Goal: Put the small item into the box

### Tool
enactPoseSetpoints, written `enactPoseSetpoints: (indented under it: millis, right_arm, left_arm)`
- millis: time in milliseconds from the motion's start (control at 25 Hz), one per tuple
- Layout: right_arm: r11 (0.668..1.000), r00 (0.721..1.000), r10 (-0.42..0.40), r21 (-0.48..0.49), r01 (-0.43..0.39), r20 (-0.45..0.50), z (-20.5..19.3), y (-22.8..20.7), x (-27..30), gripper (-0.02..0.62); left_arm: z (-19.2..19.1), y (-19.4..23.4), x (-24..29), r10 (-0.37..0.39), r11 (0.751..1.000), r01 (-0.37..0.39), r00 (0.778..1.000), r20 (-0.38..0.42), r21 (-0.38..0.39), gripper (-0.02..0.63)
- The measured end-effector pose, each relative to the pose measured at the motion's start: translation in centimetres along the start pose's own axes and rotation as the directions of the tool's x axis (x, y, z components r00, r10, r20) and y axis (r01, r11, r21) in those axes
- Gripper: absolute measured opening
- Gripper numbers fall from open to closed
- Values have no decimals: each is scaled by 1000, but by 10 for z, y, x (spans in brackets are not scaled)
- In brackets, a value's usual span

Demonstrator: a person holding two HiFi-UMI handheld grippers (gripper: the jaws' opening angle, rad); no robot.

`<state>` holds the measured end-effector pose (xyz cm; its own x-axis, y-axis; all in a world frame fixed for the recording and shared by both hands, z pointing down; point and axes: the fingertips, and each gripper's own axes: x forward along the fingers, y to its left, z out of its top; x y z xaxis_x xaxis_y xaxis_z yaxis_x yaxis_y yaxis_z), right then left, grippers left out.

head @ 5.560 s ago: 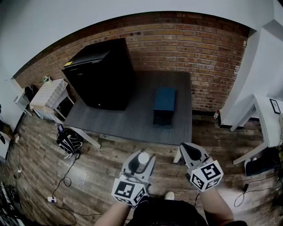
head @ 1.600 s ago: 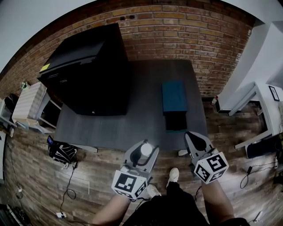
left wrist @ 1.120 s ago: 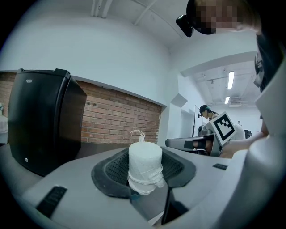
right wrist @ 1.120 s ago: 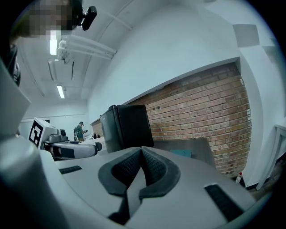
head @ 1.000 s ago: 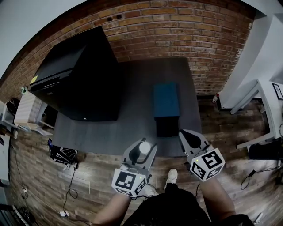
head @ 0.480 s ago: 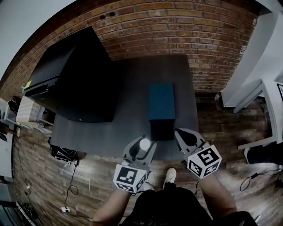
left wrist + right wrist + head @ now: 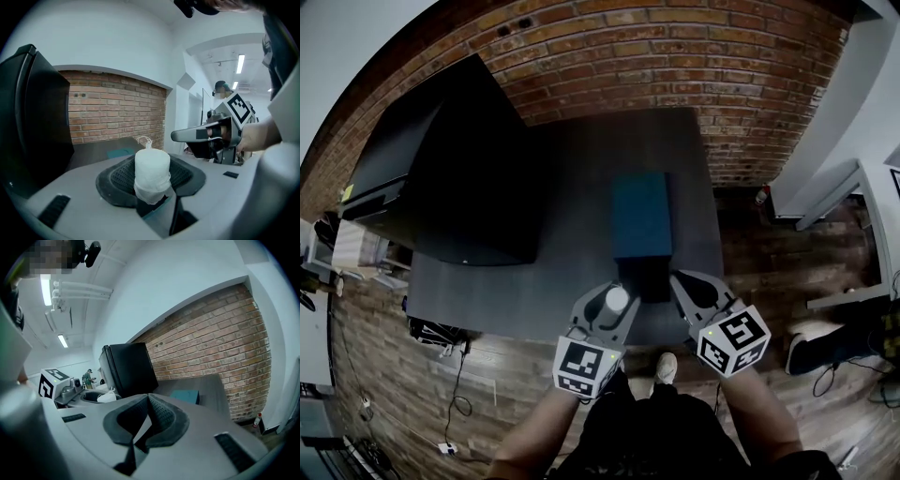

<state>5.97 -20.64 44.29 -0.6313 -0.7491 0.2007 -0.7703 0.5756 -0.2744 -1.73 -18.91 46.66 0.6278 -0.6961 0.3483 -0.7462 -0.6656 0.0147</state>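
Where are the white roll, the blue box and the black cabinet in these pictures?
white roll (image 7: 152,169), left gripper view, its front side.
blue box (image 7: 640,214), head view, its top.
black cabinet (image 7: 487,178), head view, its side wall.

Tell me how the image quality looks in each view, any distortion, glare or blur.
Head view: strong fisheye bends the brick wall into an arc, and the black cabinet is a dark, detail-poor mass. Left gripper view: the white roll is sharp, the ceiling light blown out. Right gripper view: dark corners, glare from the light strip.
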Motion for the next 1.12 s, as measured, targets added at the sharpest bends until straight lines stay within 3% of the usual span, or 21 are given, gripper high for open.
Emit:
enactPoseSetpoints:
  millis: [200, 440, 880, 1120]
  right_arm:
    - [998, 998, -58, 28, 58, -10, -6, -9, 11, 18]
    - [990, 992, -123, 69, 125, -34, -18, -27, 23, 18]
    - [969, 977, -201, 132, 208, -68, -38, -51, 32, 18]
    - [957, 969, -233, 158, 243, -76, -46, -61, 28, 18]
  left_arm:
    - [-21, 7, 27, -78, 996, 80, 995, -70, 27, 202]
    - [-52, 13, 61, -157, 984, 168, 973, -169, 58, 202]
    - [-107, 19, 102, -220, 958, 271, 904, -367, 94, 202]
    - [-136, 13, 114, -238, 939, 328, 838, -491, 104, 202]
